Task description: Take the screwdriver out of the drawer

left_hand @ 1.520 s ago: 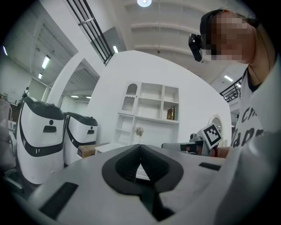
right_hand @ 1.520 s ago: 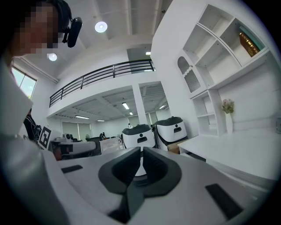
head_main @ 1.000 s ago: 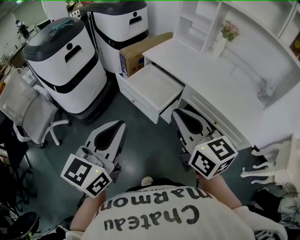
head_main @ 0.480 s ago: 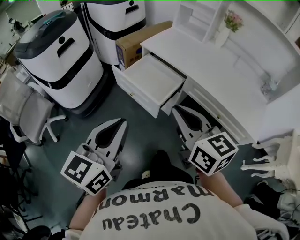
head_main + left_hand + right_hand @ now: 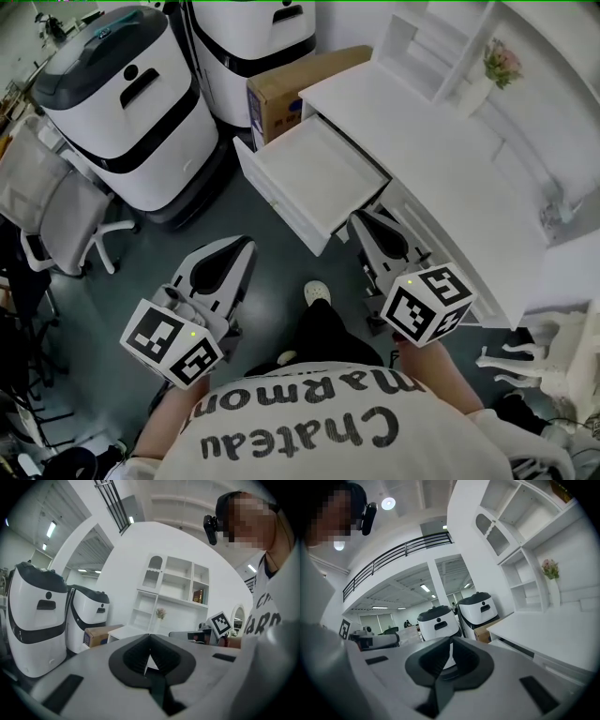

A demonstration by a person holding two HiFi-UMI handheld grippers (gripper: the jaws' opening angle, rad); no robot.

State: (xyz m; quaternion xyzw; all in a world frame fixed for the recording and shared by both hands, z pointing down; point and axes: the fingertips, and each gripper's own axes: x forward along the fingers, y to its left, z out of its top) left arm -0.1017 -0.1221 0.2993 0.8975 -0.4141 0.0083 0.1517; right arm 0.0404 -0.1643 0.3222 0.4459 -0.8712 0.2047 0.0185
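Observation:
The white drawer (image 5: 323, 178) stands pulled out from the desk (image 5: 441, 169), and the part of its inside that I see is bare. No screwdriver shows in any view. My left gripper (image 5: 246, 247) hangs over the grey floor, left of the drawer and short of it, jaws shut on nothing (image 5: 150, 637). My right gripper (image 5: 357, 221) is just below the drawer's near right corner, beside the desk front, also shut and empty (image 5: 451, 640). Each gripper's marker cube sits close to my chest.
Two white-and-dark machines (image 5: 131, 103) (image 5: 253, 42) stand at the back left, with a cardboard box (image 5: 292, 89) wedged against the desk. A grey office chair (image 5: 56, 220) is at the left. A shelf unit with a flower vase (image 5: 495, 73) tops the desk. A white ornate chair (image 5: 548, 352) is at the right.
Both grippers have moved forward and a little down toward the desk. The drawer now lies closer to the right gripper, and a shoe has come into view between the grippers.

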